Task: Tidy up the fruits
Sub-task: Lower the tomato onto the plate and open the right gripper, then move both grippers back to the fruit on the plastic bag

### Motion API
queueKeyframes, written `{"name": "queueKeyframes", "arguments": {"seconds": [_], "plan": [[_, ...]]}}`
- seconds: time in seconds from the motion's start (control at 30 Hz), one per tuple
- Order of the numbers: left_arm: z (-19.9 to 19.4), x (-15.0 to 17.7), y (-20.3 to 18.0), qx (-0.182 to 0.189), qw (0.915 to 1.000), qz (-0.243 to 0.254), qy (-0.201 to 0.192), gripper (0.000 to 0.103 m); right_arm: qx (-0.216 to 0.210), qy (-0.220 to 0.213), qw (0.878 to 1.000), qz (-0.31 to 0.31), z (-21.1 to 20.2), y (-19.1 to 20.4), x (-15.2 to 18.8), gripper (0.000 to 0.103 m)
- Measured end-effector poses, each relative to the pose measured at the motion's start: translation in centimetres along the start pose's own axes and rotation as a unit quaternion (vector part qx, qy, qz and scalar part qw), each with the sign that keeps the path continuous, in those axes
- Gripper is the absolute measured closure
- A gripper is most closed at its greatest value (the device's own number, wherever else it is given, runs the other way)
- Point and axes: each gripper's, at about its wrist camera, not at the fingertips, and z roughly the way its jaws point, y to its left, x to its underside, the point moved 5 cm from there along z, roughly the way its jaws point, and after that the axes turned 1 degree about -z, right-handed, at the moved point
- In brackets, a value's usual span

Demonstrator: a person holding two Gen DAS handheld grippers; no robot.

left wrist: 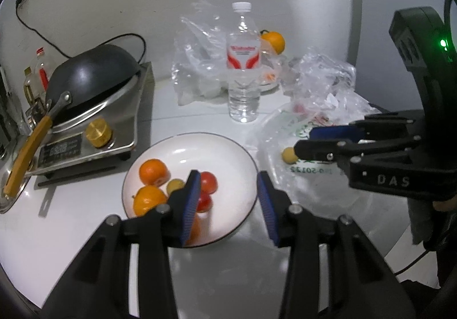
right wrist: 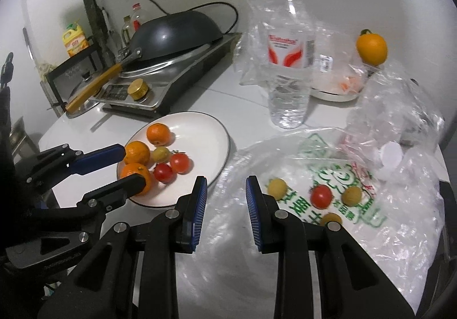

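A white plate (left wrist: 228, 147) (right wrist: 200, 130) holds three oranges (right wrist: 158, 134), two red tomatoes (right wrist: 180, 162) and a small yellow fruit (right wrist: 160, 154). My left gripper (left wrist: 227, 190) is open and empty over the plate's near side; in the right wrist view (right wrist: 130, 163) an orange (right wrist: 140, 173) on the plate shows between its fingertips, which do not close on it. My right gripper (right wrist: 225, 193) is open and empty over a printed plastic bag (right wrist: 342, 176), which carries a tomato (right wrist: 321, 195) and three small yellow fruits (right wrist: 277, 187). It also shows in the left wrist view (left wrist: 302, 140).
A water bottle (left wrist: 243, 62) (right wrist: 290, 56) stands behind the plate. An orange (left wrist: 273, 42) (right wrist: 371, 48) sits far back by crumpled clear bags (left wrist: 322, 76). An induction cooker with an upturned black wok (left wrist: 91, 73) (right wrist: 174, 30) is at left.
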Motion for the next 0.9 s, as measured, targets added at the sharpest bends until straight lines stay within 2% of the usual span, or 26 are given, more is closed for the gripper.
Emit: {"name": "queueKeyframes", "arguments": {"seconds": [0.3, 0.9], "plan": [[0.8, -0.5, -2.1, -0.004, 0.9998, 0.016, 0.01, 0.061, 0.003, -0.006, 1.0, 0.013, -0.4, -2.4, 0.8, 0.073], [4.2, -1.6, -5.7, 0.012, 0.9986, 0.041, 0.03, 0.061, 0.008, 0.006, 0.999, 0.041, 0.6, -7.5, 1.8, 0.073]]}}
